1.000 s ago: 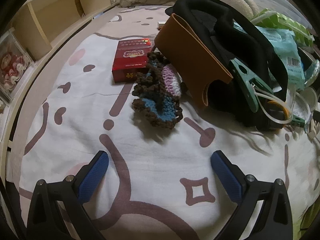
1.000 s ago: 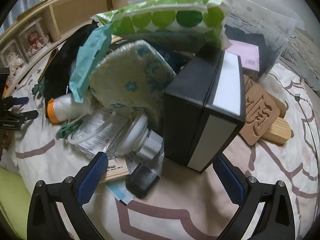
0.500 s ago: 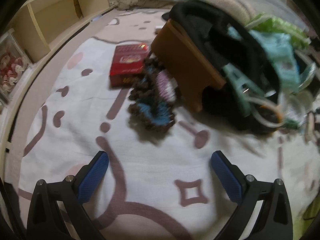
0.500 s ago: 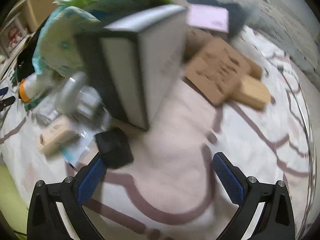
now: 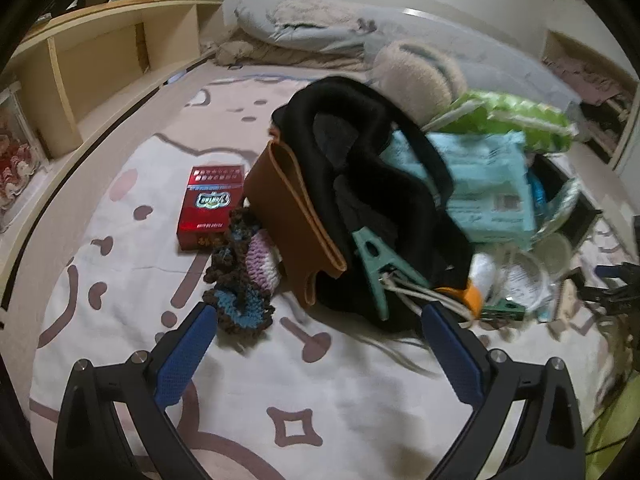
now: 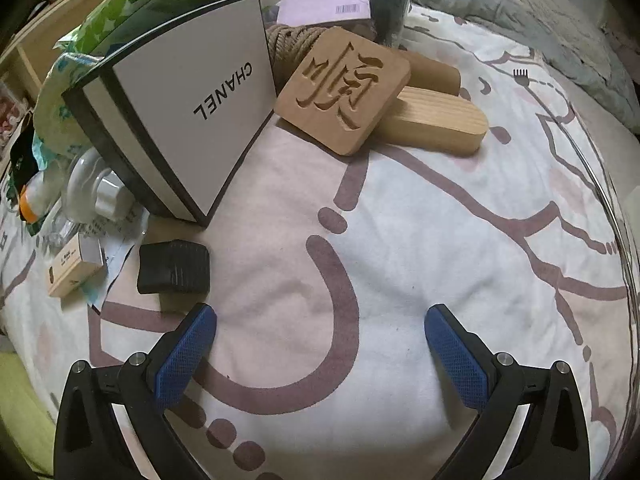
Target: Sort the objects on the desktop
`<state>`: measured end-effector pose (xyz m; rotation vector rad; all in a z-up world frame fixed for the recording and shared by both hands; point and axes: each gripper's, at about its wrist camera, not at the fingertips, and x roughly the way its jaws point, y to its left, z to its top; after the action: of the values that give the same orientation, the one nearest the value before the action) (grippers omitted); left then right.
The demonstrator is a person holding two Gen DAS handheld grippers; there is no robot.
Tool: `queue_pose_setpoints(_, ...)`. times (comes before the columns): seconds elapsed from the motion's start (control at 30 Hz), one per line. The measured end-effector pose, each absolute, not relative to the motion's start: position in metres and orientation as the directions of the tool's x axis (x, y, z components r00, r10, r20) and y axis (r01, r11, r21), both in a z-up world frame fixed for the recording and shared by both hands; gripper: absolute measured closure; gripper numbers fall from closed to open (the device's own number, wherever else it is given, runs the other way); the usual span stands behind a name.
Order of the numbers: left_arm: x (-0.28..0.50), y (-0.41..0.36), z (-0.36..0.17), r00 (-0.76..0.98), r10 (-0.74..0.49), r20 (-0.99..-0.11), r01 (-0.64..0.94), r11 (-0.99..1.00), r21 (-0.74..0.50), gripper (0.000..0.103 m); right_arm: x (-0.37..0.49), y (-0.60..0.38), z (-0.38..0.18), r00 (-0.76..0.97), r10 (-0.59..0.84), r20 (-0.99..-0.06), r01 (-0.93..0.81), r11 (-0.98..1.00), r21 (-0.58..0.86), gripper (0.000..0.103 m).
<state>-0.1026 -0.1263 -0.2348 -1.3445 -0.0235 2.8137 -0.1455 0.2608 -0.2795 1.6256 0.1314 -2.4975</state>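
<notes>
A pile of objects lies on a patterned white and pink sheet. In the left wrist view: a red box (image 5: 211, 206), a crocheted brown-blue piece (image 5: 240, 284), a brown leather case (image 5: 292, 216), a black strap (image 5: 376, 184), a green clip (image 5: 374, 268). My left gripper (image 5: 318, 320) is open and empty, just before the crochet and clip. In the right wrist view: a white Chanel box (image 6: 180, 128), a carved wooden tile (image 6: 344, 88), a wooden block (image 6: 436, 122), a small black case (image 6: 174, 268). My right gripper (image 6: 320, 320) is open and empty over bare sheet.
Wooden shelves (image 5: 100, 64) run along the left. Pillows and bedding (image 5: 320, 32) lie at the back. A teal packet (image 5: 484, 184) and a green dotted bag (image 5: 516, 120) sit in the pile. A small beige box (image 6: 72, 268) and a clear jar (image 6: 96, 196) lie left of the black case.
The right gripper has swung right, from facing the pile to facing the Chanel box's white face and bare sheet. The left gripper has moved closer to the crochet and tilted up.
</notes>
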Motion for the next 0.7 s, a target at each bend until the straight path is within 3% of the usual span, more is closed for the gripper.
queue_pose_setpoints(0.43, -0.107, -0.187, -0.251, -0.529, -0.236, -0.815, 0.278, -0.956, 0.096, 0.002, -0.143, 0.262, -0.283, -0.403, -0.126, -0.907, 0.185, -0.981, 0.054, 0.0)
queue_pose_setpoints(0.57, -0.098, -0.195, -0.241, -0.565, -0.227, -0.793, 0.292, -0.954, 0.066, 0.002, -0.141, 0.263, -0.275, -0.4, -0.149, -0.904, 0.189, -0.979, 0.077, 0.0)
queue_pose_setpoints(0.7, -0.092, -0.183, -0.227, -0.648, -0.147, -0.747, 0.207, -0.978, 0.013, 0.002, -0.135, 0.25, -0.255, -0.445, -0.238, -0.863, 0.258, -0.957, 0.131, 0.0)
